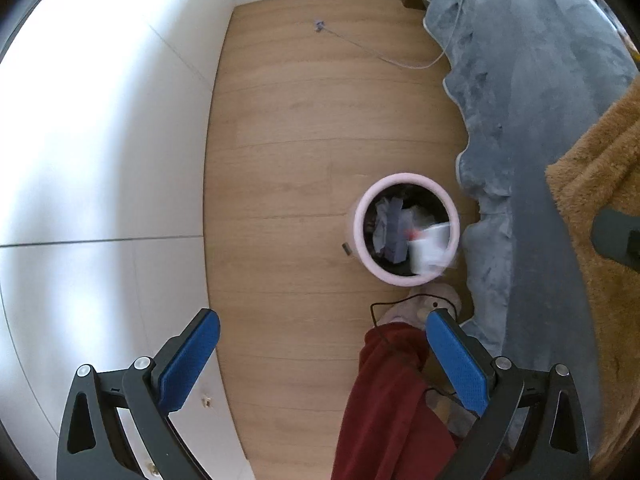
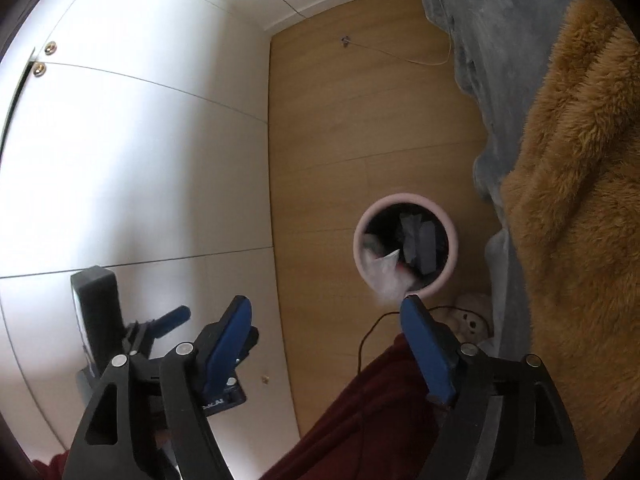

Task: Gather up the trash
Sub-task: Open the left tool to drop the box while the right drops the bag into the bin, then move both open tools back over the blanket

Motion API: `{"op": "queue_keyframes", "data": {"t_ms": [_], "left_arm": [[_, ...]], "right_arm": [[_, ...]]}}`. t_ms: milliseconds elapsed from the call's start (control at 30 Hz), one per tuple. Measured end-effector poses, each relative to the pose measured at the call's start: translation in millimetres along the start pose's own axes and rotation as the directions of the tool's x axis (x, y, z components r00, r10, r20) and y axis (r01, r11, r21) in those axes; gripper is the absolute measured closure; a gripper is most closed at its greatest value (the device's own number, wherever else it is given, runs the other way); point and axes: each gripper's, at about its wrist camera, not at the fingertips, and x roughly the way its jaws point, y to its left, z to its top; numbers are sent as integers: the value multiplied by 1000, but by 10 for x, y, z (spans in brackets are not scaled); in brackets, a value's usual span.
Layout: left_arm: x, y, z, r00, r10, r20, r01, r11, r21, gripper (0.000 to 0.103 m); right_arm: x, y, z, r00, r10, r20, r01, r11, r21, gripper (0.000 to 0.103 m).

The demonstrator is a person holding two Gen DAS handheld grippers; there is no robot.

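Pink bin point(image 1: 362, 236) upright on the wood floor point(image 1: 304, 128), just beside the grey blanket point(image 1: 520, 80); white wrapper point(image 1: 430, 248) and crumpled papers point(image 1: 390, 226) inside, wrapper leaning at the rim. Left claw point(image 1: 322, 354) spread wide, empty, near the bin. Right claw point(image 2: 326, 344) spread wide, empty, near the bin.
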Motion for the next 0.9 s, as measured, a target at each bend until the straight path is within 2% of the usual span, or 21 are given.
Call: {"op": "queue_keyframes", "data": {"t_ms": [67, 200, 400, 533, 633, 767, 833, 900], "left_arm": [[-25, -42, 23, 1000, -3, 12, 3, 1000, 17, 0], [-97, -139, 56, 999, -9, 39, 7, 999, 45, 0], [-171, -312, 124, 998, -19, 67, 14, 997, 71, 0], [-259, -383, 133, 996, -29, 85, 21, 996, 86, 0], [-403, -462, 138, 993, -33, 112, 21, 994, 112, 0], [-737, -711, 185, 984, -65, 165, 33, 982, 185, 0], [-963, -927, 214, 976, -102, 194, 56, 971, 232, 0], [-1246, -1282, 251, 962, -156, 222, 85, 950, 302, 0]], "right_arm": [[-42, 38, -150, 1000, -4, 6, 4, 1000, -2, 27], [-205, -15, -231, 999, -25, 38, 24, 1000, 8, 27], [-568, 49, -280, 985, -138, 102, 137, 990, 17, 27], [-888, 167, -340, 961, -229, 157, 229, 973, 15, 27], [-1213, 221, -403, 945, -255, 206, 257, 966, 17, 27], [-1687, 62, -539, 929, -272, 251, 254, 962, 103, 27], [-1914, -41, -626, 922, -276, 271, 236, 957, 169, 27], [-2217, -233, -788, 904, -304, 301, 234, 941, 246, 27]]}}
